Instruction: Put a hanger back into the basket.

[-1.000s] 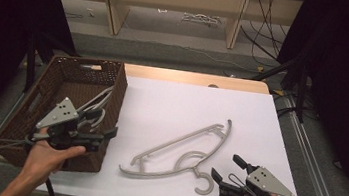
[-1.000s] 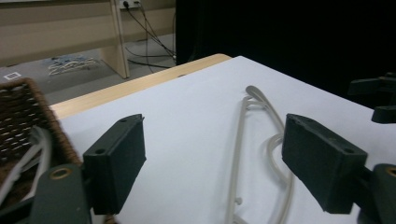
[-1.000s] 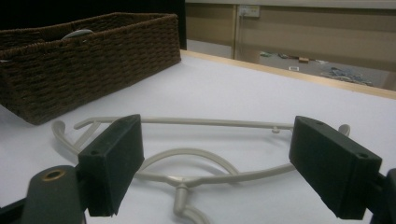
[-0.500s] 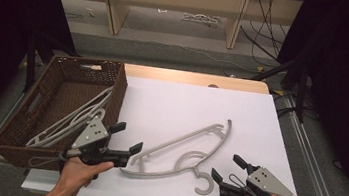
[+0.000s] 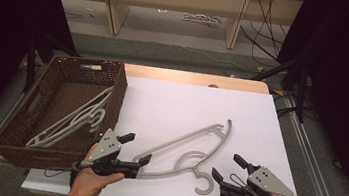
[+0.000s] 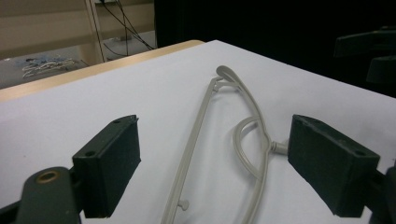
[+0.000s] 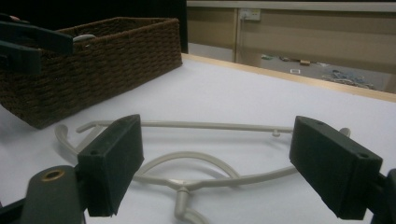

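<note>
Diagonally lying hanger (image 5: pixel 183 152), hook (image 5: pixel 202 184) nearward.

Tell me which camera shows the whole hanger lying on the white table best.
The high view: the hanger on the table shows complete there, hook to both ends, between the open left gripper and open right gripper. The left gripper view looks along its length, near end cut off. The right gripper view shows it side-on, partly behind the jaws.

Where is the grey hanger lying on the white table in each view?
High view: hanger lies lower centre, between the left gripper and right gripper.
Left gripper view: hanger runs up the middle, between the open jaws.
Right gripper view: hanger lies across the middle.
Shared landmark: the white table.
</note>
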A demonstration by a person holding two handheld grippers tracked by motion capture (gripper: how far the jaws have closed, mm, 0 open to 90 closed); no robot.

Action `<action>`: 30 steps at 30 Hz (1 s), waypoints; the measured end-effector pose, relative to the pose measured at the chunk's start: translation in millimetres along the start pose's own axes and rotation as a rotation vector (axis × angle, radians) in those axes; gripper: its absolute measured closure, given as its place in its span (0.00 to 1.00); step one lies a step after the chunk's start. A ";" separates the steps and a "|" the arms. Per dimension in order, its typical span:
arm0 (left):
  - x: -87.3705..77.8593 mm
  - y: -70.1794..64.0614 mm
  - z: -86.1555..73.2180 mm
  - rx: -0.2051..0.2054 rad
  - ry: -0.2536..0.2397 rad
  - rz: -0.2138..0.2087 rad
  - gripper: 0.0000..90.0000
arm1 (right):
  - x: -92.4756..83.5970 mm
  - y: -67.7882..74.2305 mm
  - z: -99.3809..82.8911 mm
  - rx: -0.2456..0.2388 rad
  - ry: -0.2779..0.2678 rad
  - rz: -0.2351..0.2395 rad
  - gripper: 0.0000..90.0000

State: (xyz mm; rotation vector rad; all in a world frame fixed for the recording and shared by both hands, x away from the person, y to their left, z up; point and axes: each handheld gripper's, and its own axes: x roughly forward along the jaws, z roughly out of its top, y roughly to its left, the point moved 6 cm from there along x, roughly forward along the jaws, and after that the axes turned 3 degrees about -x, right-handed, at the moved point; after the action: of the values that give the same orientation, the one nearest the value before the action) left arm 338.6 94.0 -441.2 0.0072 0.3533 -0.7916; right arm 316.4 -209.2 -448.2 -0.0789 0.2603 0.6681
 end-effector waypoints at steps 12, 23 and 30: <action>31.5 -11.6 -23.9 0.058 0.154 -0.049 0.19 | 0.2 1.0 0.8 -0.001 -0.006 0.007 0.21; 65.9 -26.0 -39.0 0.118 0.281 -0.091 0.19 | 0.8 4.3 1.1 -0.032 0.014 0.007 0.21; 81.8 -33.9 -45.5 0.215 0.420 -0.118 0.27 | 3.2 4.8 1.4 -0.026 -0.001 0.016 0.21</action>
State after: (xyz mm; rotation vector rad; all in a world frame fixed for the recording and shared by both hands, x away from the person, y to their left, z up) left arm 353.9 19.5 -505.5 0.3612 0.6681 -0.9420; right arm 316.2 -203.3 -447.7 -0.1013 0.2516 0.6872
